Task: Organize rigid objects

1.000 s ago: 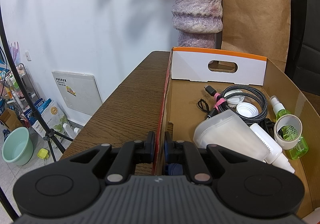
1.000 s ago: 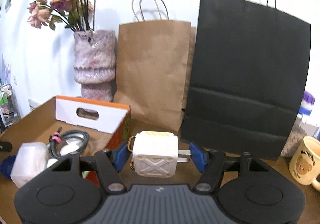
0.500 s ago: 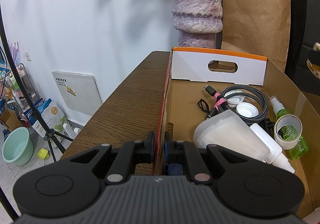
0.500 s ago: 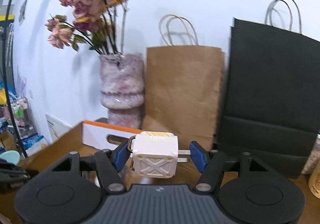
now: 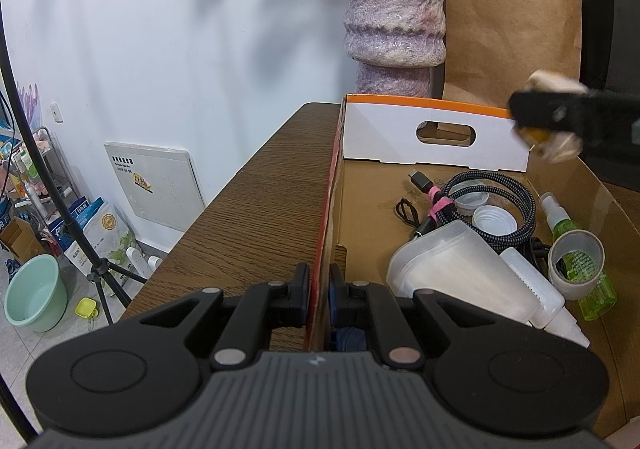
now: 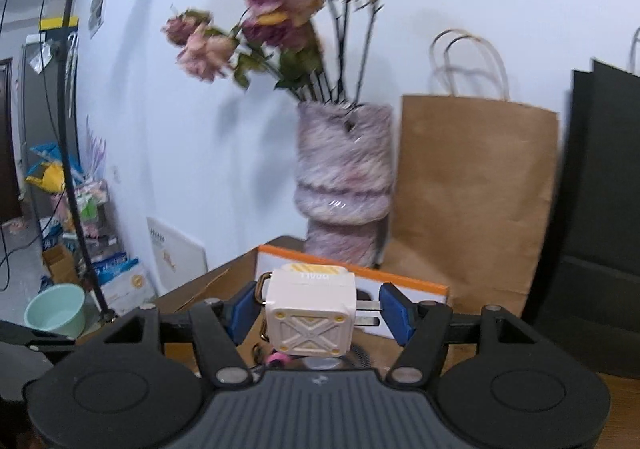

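Left wrist view: my left gripper (image 5: 319,291) has its jaws drawn in narrow and clamped on the near side wall of the cardboard box (image 5: 326,209), one finger outside over the worktop (image 5: 256,209), the other inside. The box sits on the worktop and holds a braided cable (image 5: 490,205), a frosted container (image 5: 460,273), a white bottle (image 5: 540,297), a tape roll (image 5: 576,261), a green spray bottle (image 5: 576,249) and a white cap (image 5: 494,221), all crowded toward 3 o'clock. The floor of the box toward 12 o'clock, below the white handle panel (image 5: 384,133), is bare. At 2 o'clock my right gripper (image 5: 556,121) shows over the far right corner of the box, blurred, with a pale object in it.

Right wrist view: my right gripper (image 6: 318,309) holds the white charger cube (image 6: 310,317) at a middling spread; the left pad bears on its body, the right pad on its metal prongs (image 6: 366,305). The cube hangs above the box, whose orange-edged panel (image 6: 400,285) lies just beyond it at 12 o'clock. A vase (image 6: 344,185) and a brown paper bag (image 6: 476,193) stand behind.

Assessment: the step in hand is carrying the cube to the box while the left steadies it. The next move calls for lowering over the bare patch, clear of the cable, before releasing; a grip on the prongs may let it twist.
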